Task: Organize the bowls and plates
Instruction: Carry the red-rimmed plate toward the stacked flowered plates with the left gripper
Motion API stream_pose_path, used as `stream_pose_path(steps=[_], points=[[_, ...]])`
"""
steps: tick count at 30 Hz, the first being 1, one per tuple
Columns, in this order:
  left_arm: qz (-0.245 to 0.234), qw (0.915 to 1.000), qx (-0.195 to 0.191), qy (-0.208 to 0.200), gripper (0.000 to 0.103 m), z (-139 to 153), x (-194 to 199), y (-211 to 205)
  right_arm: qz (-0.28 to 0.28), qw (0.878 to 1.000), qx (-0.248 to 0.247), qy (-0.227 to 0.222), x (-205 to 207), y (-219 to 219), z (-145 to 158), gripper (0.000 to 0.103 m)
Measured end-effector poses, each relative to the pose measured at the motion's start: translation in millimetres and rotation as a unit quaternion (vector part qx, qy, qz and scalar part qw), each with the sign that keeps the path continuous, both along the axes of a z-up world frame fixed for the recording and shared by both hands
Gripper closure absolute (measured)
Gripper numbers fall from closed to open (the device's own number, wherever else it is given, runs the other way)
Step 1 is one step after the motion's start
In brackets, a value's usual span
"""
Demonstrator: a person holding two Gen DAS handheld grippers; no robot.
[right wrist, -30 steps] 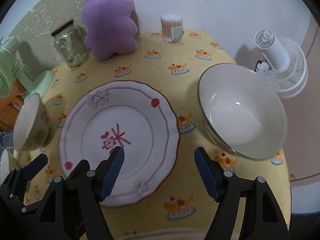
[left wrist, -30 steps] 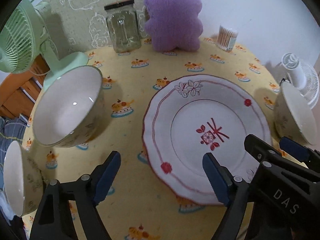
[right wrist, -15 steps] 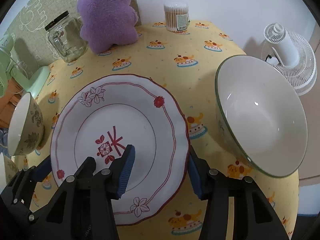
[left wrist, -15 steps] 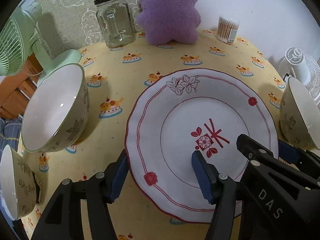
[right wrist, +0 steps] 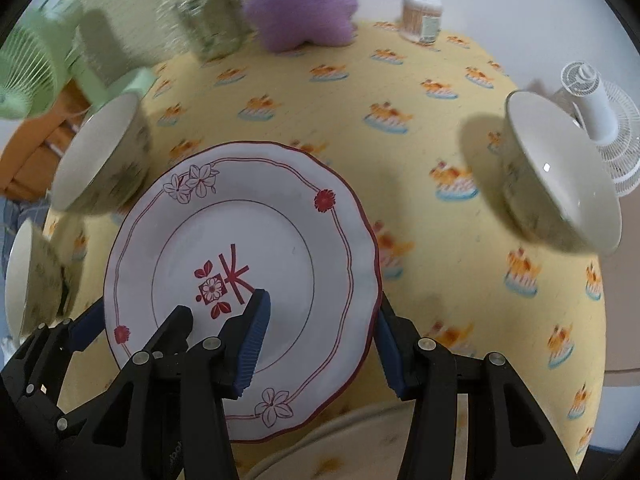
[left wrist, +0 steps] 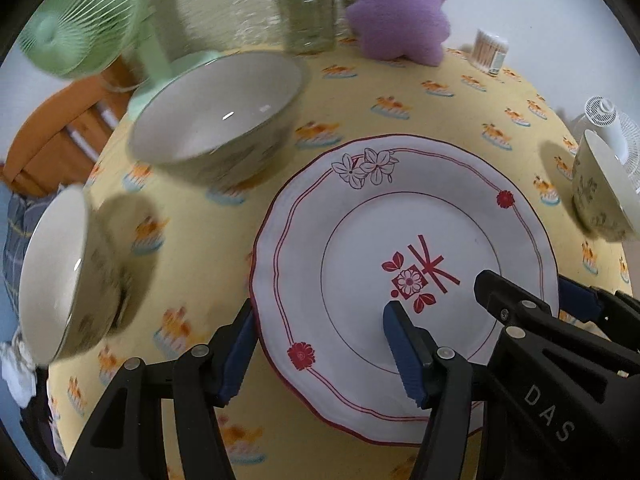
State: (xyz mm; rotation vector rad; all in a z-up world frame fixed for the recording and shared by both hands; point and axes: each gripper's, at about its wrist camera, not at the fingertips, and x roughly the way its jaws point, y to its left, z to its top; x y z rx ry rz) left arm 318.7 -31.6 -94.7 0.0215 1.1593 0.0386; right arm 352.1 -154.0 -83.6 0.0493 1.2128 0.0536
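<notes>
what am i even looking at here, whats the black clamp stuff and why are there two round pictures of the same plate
There is no robot here. A person holds a hand-held clamp in each hand, and each clamp carries a wide-angle camera looking forward along its two blue-padded fingers. That is why both pictures look round and bent.

One picture comes from the left tool, the other from the right tool. Each view also catches the other tool at its edge.

Both tools straddle opposite edges of the same white plate with red flowers, one finger over its face and one outside its rim. They appear to grip it together.

The plate sits over a yellow tablecloth with a cake pattern. Around it stand three bowls: a large one, one at the left edge and one near the white fan. At the back are a glass jar, a purple plush toy, a cotton-swab tub and a green fan.
</notes>
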Motion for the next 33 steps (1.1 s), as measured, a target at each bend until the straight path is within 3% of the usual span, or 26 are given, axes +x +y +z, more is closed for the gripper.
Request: stream_pose_path(steps=[12, 17, 25, 33], points=[[0.047, 0.9986, -0.007, 0.022, 0.04, -1.5, -64.0, 59.5, 0.046, 0.999, -0.001, 0.022, -57.8, 64.8, -2.9, 0.049], [0.043, 0.9987, -0.008, 0.026, 0.04, -2.3, -75.9, 67.4, 0.057, 0.998, 0.003, 0.035, -72.7, 76.4, -5.8, 0.047], [0.057, 0.998, -0.018, 0.021, 0.038, -2.8, -62.7, 77.9, 0.066, 0.997, -0.03, 0.017, -51.0, 77.1, -8.1, 0.047], [0.066, 0.9974, -0.019, 0.023, 0.037, -4.4, -47.8, 80.0, 0.058, 0.998, -0.023, 0.017, -26.2, 75.2, -15.5, 0.049]])
